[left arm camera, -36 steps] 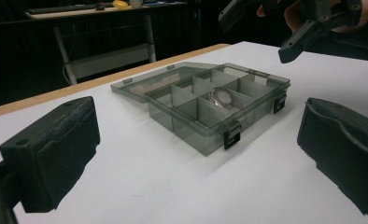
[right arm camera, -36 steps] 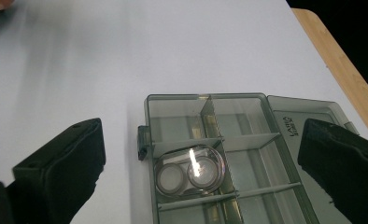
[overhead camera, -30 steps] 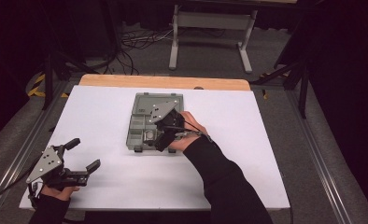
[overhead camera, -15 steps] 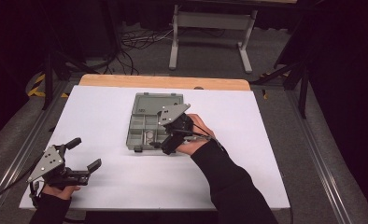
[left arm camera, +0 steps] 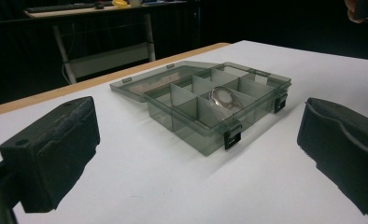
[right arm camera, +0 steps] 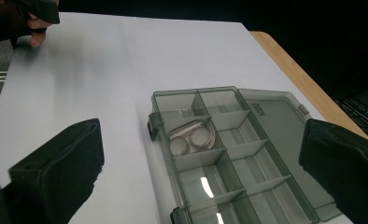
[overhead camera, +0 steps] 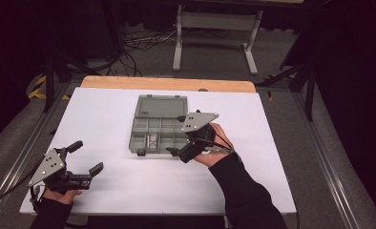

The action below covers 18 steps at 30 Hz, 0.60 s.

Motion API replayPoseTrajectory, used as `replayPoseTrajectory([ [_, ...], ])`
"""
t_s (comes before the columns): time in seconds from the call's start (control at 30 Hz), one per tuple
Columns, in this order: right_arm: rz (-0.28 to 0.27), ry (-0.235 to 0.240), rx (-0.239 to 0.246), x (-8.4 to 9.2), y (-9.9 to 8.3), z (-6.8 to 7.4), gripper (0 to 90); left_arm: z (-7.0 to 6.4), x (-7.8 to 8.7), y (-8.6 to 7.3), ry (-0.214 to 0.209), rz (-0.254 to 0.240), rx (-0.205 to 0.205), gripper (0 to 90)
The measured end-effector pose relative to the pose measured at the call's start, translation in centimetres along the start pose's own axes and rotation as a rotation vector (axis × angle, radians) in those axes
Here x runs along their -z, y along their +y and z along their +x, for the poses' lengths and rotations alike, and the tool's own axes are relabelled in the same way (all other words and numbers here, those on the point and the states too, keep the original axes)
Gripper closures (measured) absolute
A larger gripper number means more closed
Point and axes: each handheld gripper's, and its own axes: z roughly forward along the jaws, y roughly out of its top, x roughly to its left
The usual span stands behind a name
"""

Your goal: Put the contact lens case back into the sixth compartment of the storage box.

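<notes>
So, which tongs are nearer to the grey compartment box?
Right. The right tongs are beside the grey compartment box's right edge; the left tongs are far off at the table's front-left corner.

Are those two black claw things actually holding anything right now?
No. Both the left tool and the right tool are open and empty. The grey translucent plastic compartment box lies open on the white table, untouched, with a small clear round item inside.

So the box [overhead camera: 158,131] I'm working on is a smoky grey see-through plastic organizer, sitting flat around the middle of the white table [overhead camera: 129,191]. Lid's [overhead camera: 161,106] flipped all the way open, lying flat behind it. Inside it's split into small compartments, two black latches on the front edge. One compartment near the front has a clear roundish part [right arm camera: 191,138] in it.
</notes>
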Motion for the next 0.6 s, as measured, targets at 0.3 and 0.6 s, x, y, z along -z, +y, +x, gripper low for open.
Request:
replayPoseTrajectory([
  [0.3,-0.018,-0.049,-0.037,2.2,-1.7,0.3,0.8,0.0,0.0,0.0,0.003,-0.004,0.000,0.1],
  [0.6,-0.037,-0.084,-0.068,3.6,-3.3,0.6,0.9,0.0,0.0,-0.1,0.002,0.002,0.001,0.1],
])
